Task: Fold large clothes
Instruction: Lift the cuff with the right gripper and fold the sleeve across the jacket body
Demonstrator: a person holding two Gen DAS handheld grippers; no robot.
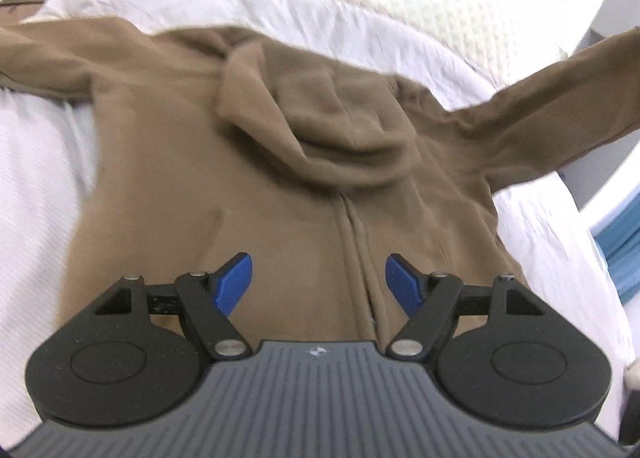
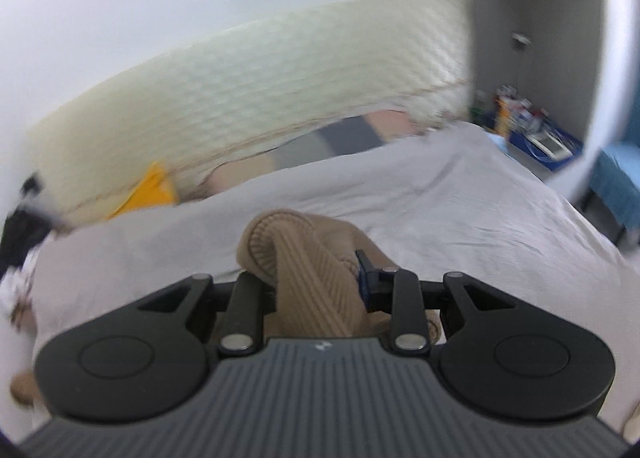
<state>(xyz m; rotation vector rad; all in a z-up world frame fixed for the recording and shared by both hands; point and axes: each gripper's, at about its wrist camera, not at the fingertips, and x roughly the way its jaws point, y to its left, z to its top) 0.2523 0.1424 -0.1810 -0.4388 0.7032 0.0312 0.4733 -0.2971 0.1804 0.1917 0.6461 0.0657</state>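
Observation:
A brown zip-front hoodie [image 1: 208, 178] lies spread on the white bed sheet [image 1: 36, 218], its hood [image 1: 344, 130] folded down over the chest. Its left sleeve lies flat toward the upper left. Its right sleeve [image 1: 560, 98] is lifted off the bed toward the upper right. My left gripper [image 1: 319, 284] hovers open above the lower part of the zip, nothing between its blue fingers [image 1: 234, 284]. In the right wrist view my right gripper [image 2: 316, 278] is shut on the ribbed cuff [image 2: 296, 258] of that sleeve, held up above the bed.
A cream quilted headboard [image 2: 260, 90] runs along the far side of the bed, with something orange [image 2: 152, 190] at its foot. A striped pillow [image 2: 340, 138] lies by the headboard. A blue shelf with small items [image 2: 536, 138] stands at the far right corner.

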